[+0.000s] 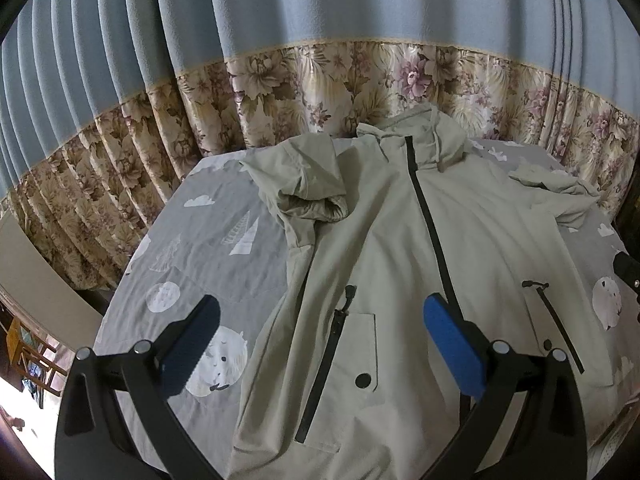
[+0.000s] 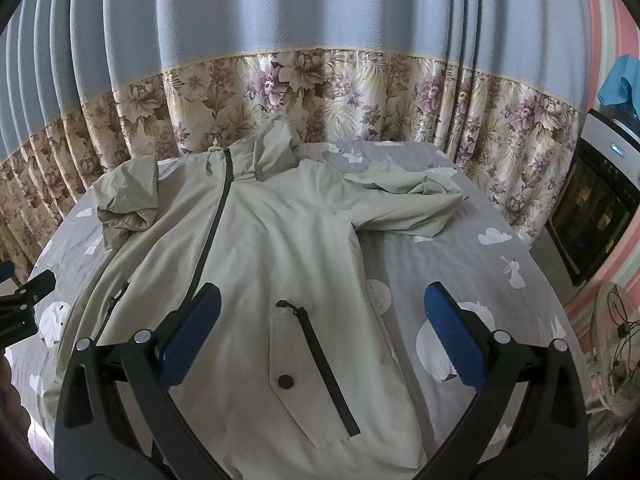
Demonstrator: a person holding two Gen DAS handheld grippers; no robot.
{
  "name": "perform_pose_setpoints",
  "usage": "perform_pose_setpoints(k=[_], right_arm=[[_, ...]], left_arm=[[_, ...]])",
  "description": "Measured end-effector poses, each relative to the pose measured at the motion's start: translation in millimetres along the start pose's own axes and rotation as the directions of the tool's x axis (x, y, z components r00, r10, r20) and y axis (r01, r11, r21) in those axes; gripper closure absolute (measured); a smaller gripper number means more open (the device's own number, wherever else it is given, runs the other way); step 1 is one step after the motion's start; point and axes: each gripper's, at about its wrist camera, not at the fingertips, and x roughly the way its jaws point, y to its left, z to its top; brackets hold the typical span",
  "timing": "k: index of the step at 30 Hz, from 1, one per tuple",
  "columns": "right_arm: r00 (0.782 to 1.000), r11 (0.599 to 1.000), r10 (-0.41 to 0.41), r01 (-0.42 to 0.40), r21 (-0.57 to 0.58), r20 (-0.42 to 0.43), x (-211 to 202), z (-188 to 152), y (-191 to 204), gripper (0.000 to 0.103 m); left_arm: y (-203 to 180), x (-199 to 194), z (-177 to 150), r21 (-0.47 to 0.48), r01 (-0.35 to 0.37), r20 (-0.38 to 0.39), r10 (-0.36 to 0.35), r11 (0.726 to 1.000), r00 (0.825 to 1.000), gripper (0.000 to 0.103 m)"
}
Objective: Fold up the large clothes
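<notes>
A pale green hooded jacket (image 1: 384, 232) lies face up on the bed, black zip shut, hood toward the curtain. It also shows in the right wrist view (image 2: 280, 240). Its left sleeve (image 1: 304, 188) is bunched near the shoulder; its right sleeve (image 2: 404, 196) lies crumpled out to the right. My left gripper (image 1: 320, 316) is open and empty above the jacket's lower left pocket. My right gripper (image 2: 322, 304) is open and empty above the lower right pocket (image 2: 308, 344). The left gripper's tip (image 2: 28, 288) shows at the left edge of the right wrist view.
The grey bedsheet (image 1: 208, 248) with white animal prints covers the bed. A blue and floral curtain (image 1: 320, 72) hangs close behind it. A black and white appliance (image 2: 592, 200) and a fan (image 2: 616, 344) stand to the right of the bed.
</notes>
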Motion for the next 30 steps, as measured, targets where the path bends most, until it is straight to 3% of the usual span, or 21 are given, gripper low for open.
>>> perform_pose_setpoints(k=[19, 26, 30], right_arm=[[0.999, 0.999, -0.014, 0.013, -0.030, -0.043, 28, 5, -5, 0.003], [1.000, 0.995, -0.005, 0.006, -0.099, 0.014, 35, 9, -3, 0.003], [1.000, 0.991, 0.007, -0.004, -0.132, 0.018, 41, 15, 0, 0.003]], left_arm=[[9, 17, 7, 0.006, -0.011, -0.024, 0.011, 1.000, 1.000, 0.001], [24, 28, 14, -0.025, -0.088, 0.052, 0.089, 0.996, 0.995, 0.001], [29, 38, 20, -0.013, -0.066, 0.016, 0.067, 0.998, 0.998, 0.001]])
